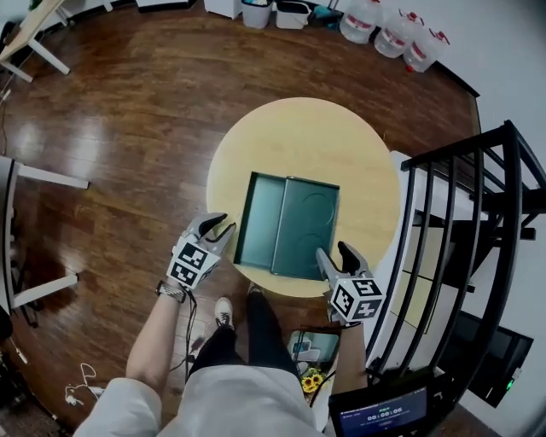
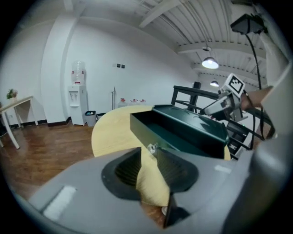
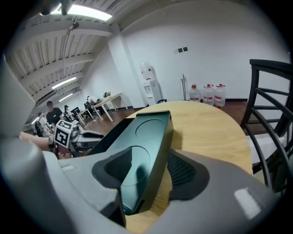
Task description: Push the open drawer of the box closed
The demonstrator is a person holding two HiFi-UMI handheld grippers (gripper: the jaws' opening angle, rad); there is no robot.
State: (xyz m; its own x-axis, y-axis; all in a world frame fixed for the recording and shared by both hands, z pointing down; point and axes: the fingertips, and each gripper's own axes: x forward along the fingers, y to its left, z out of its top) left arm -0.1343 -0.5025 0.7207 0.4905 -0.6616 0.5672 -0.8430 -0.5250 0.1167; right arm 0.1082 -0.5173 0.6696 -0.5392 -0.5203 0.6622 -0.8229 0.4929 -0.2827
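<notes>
Count: one round table (image 1: 299,136), one green box (image 1: 309,224) sitting mid-table, one drawer (image 1: 260,218) pulled out of the box toward the left side, two grippers. Left gripper (image 1: 220,226) sits just beside the drawer front, jaws narrowed to a slim gap with nothing clamped; one small knob (image 2: 151,147) on the drawer front sits right off the tips, in line with the gap. Right gripper (image 1: 334,253) has jaws wide, straddling the box's near right corner, a strip of wood showing between box side and outer pad. Background: three water jugs (image 1: 394,32), two bins (image 1: 256,12), one dispenser (image 2: 77,98). Knob can't be made out from the head view. Box's near corner is covered by the right gripper there. Whether left tips touch the knob: can't tell.
</notes>
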